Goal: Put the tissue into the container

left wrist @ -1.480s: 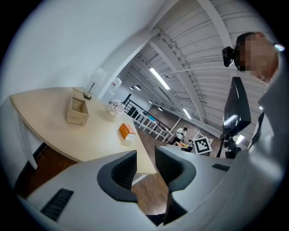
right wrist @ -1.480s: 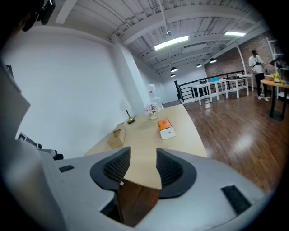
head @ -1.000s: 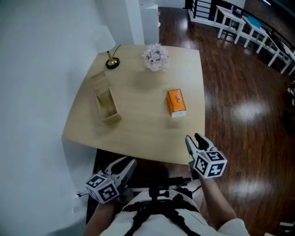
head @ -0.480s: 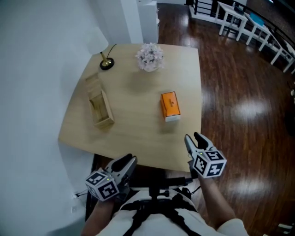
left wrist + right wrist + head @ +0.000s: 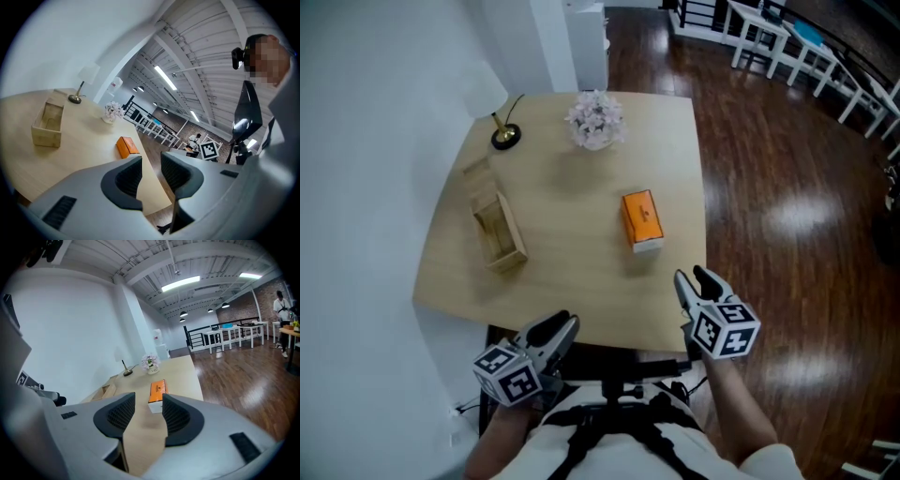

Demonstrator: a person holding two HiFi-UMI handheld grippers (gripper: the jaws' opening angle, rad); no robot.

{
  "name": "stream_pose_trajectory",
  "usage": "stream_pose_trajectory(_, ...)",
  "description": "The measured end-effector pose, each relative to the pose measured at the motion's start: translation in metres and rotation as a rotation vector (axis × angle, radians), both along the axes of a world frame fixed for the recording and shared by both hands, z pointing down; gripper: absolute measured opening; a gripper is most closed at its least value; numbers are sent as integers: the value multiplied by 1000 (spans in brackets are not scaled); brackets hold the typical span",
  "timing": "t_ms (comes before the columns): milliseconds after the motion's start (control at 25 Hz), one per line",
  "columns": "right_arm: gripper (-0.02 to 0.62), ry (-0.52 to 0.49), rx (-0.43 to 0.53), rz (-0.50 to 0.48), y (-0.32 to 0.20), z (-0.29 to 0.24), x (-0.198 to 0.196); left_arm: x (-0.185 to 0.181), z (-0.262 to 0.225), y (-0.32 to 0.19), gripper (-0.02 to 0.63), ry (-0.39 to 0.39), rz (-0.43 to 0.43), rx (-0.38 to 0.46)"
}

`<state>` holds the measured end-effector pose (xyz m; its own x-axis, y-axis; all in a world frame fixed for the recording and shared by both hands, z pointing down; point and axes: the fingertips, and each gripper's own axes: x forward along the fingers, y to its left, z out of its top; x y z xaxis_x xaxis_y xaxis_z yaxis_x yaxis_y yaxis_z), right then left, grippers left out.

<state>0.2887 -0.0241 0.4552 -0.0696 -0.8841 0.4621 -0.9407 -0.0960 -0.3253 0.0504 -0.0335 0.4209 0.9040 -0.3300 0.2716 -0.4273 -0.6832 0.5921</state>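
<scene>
An orange tissue box lies on the light wooden table, right of centre. It also shows as the tissue box in the left gripper view and the tissue box beyond the right jaws. An open wooden container stands near the table's left side, also seen as the container and the container. My right gripper hovers at the table's near right corner, open and empty. My left gripper hangs below the near edge, open with nothing between its jaws.
A vase of pale flowers and a small lamp stand at the table's far side. A white wall runs along the left. Dark wood floor lies to the right, with white tables beyond.
The head view has shifted, so the table and its objects sit slightly lower and further left. Both grippers stay near the table's front edge with jaws unchanged.
</scene>
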Motion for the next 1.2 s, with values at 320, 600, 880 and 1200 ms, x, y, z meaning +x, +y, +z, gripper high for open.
stream_pose_trajectory(320, 169, -12, -9, 75, -18, 4, -32, -28, 2, -32, 127, -5, 88, -9)
stream_pose_trajectory(600, 169, -13, -28, 144, -35, 8, -65, -58, 3, -68, 127, -14, 149, -13)
stream_pose_trajectory(880, 169, -4, -23, 219, -47, 3, -103, -85, 1, -95, 127, 12, 250, -8)
stream_pose_trajectory(1200, 169, 16, -15, 294, -45, 2, -128, -106, 4, -108, 127, 14, 321, 1)
